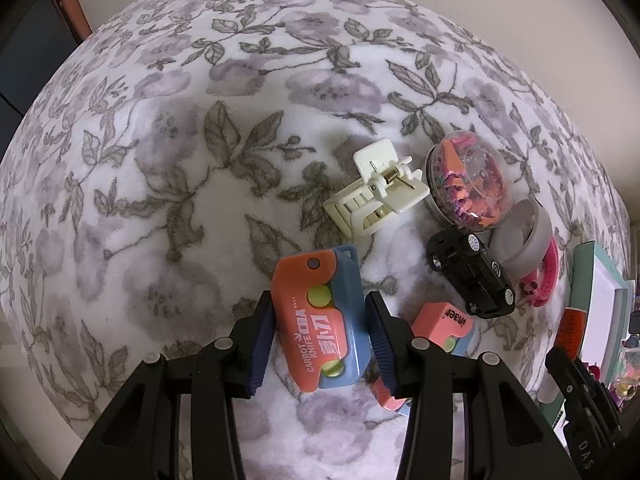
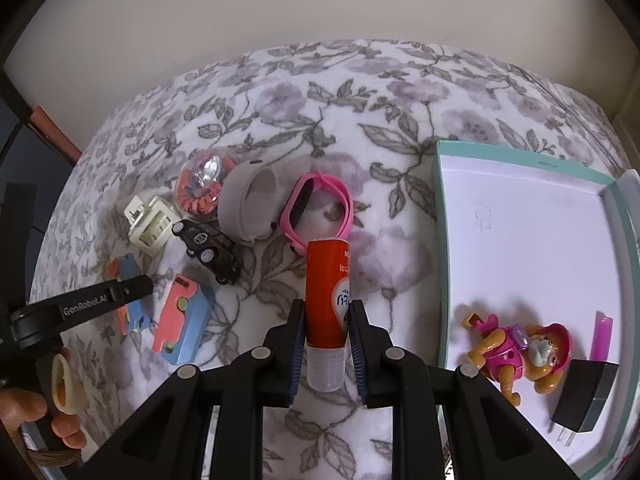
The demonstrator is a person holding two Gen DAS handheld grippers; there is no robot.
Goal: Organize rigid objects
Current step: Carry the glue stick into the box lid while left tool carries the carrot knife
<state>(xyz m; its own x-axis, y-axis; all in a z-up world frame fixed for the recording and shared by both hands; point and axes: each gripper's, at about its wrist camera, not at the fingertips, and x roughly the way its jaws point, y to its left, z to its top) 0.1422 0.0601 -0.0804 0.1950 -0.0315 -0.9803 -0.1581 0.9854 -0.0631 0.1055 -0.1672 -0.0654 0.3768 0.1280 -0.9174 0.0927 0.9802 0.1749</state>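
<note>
Your left claw (image 1: 318, 336) pinches the stiff, light, slick-sided carrot knife toy (image 1: 316, 320) across its flat flanks above the floral blanket (image 1: 160, 160), your right claw (image 2: 326, 342) clamps the smooth orange tube (image 2: 327, 296) near its clear cap, its label half hidden by the pads.

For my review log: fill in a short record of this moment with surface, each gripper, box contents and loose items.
surface: floral blanket
left gripper: shut on carrot knife
right gripper: shut on orange tube
box: toy dog, black block, purple stick
loose: toy car, white clip, pink watch
</note>
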